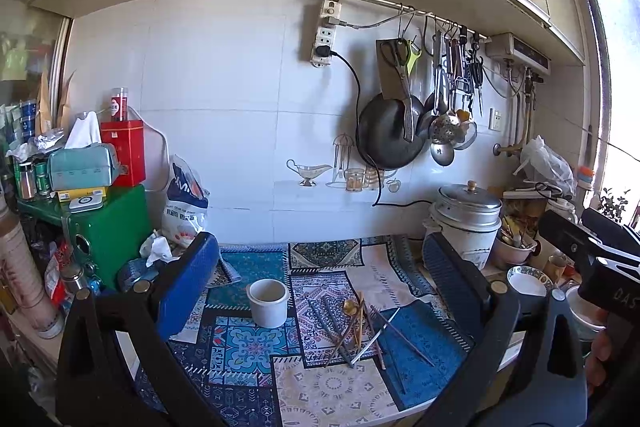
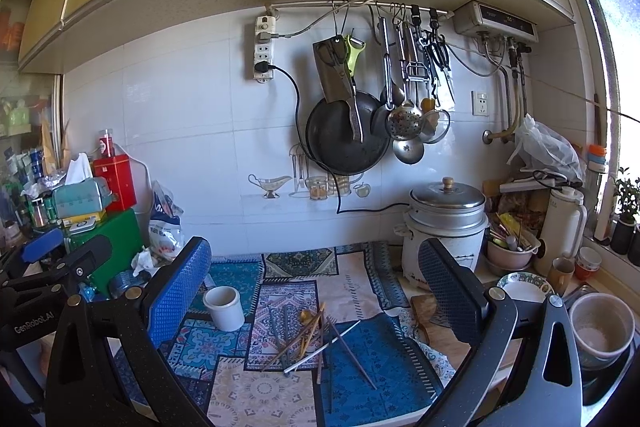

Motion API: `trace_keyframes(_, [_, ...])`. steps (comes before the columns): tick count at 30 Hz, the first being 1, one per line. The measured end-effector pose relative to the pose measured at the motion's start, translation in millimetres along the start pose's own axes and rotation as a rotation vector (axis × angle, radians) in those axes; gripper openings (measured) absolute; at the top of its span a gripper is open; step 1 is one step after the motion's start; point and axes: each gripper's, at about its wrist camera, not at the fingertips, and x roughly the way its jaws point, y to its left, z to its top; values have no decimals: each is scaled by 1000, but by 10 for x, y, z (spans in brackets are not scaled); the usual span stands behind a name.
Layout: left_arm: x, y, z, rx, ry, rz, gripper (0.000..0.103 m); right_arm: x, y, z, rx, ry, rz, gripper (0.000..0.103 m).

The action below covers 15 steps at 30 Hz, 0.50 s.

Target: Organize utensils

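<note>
Now both tools are spread wide and grasp nothing. Ahead of the left gripper (image 1: 320, 275), between its fingers, the white cup (image 1: 268, 302) stands upright; the chopstick pile (image 1: 356, 331) lies just right of it. From the right gripper (image 2: 316, 279), that pile (image 2: 316, 339) sits between its fingers.

**My two grippers, up close**

My left gripper (image 1: 320, 283) has black triangular arms with cut-out slots, brass-coloured round screws at the joints, and blue pads (image 1: 188, 283) textured with small bumps. My right gripper (image 2: 316, 287) is built the same: black frame, brass screws, dimpled blue pads (image 2: 176, 291). White lettering reading "GenRobot.AI" marks the left one's black body, seen from the right camera.
</note>
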Motion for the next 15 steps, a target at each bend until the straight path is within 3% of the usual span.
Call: trace_keyframes(15, [427, -88, -47, 14, 71, 5, 103, 449, -130, -120, -2, 89, -16, 103])
